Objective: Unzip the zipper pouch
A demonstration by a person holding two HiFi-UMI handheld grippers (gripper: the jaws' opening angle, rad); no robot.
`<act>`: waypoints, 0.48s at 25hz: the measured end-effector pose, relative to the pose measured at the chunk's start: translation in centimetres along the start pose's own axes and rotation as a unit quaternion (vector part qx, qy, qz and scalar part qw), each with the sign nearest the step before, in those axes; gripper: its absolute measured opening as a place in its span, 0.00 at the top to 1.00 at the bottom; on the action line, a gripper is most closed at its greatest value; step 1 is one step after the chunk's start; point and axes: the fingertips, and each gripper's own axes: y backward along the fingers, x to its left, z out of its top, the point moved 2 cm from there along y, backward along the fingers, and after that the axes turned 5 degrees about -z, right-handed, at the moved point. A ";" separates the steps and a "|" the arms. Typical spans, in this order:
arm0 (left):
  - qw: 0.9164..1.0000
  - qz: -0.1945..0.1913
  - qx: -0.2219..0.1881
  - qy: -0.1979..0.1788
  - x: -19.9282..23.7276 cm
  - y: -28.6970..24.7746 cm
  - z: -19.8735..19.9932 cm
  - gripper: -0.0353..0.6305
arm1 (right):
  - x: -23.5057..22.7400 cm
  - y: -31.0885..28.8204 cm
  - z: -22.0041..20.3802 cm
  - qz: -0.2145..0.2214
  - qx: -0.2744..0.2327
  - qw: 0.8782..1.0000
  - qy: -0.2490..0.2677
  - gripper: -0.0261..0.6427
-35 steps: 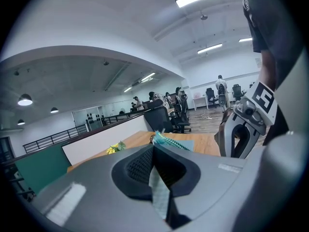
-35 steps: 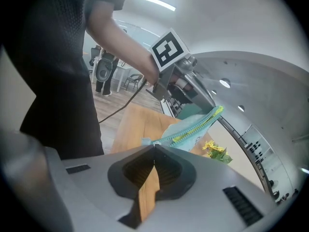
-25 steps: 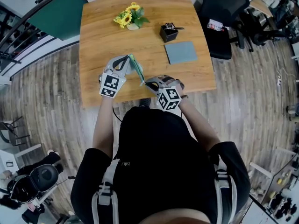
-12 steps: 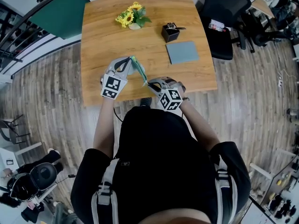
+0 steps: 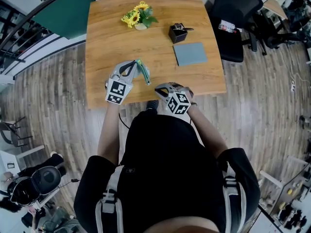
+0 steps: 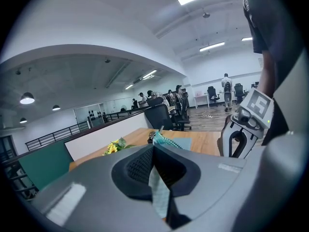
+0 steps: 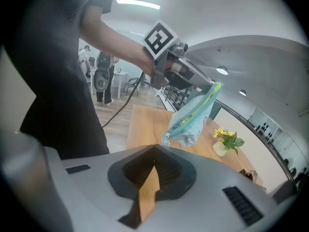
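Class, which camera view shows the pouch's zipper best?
Right gripper view: the zipper runs in full along the hanging pouch. Head view shows a small green sliver; left gripper view only fabric pinched between its jaws.

Head view from overhead, steeply down onto the surface (image 5: 112,47), left gripper view low, near-level across it, right gripper view tilted down, close, all three sharing the sunflowers (image 5: 135,17) and zipper pouch (image 5: 143,72)

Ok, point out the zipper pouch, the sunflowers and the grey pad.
zipper pouch (image 7: 195,111), right gripper view, middle of its zipper
sunflowers (image 5: 132,17), head view, yellow blooms
grey pad (image 5: 190,54), head view, its centre
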 end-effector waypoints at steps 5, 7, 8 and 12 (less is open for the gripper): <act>1.000 0.006 0.003 -0.001 -1.0 0.2 0.4 0.94 | -0.7 1.5 0.3 -0.007 -0.016 1.000 -0.020 0.96; 1.000 0.011 0.003 -0.001 -1.4 0.3 0.5 0.94 | -1.0 2.1 0.2 -0.015 -0.019 0.999 -0.021 0.96; 1.000 0.013 0.003 -0.001 -1.6 0.4 0.5 0.94 | -1.1 2.3 0.1 -0.020 -0.019 0.999 -0.022 0.96; 1.000 0.019 0.003 -0.001 -2.5 0.4 0.5 0.94 | -1.9 3.1 -0.4 -0.038 -0.030 0.998 -0.046 0.96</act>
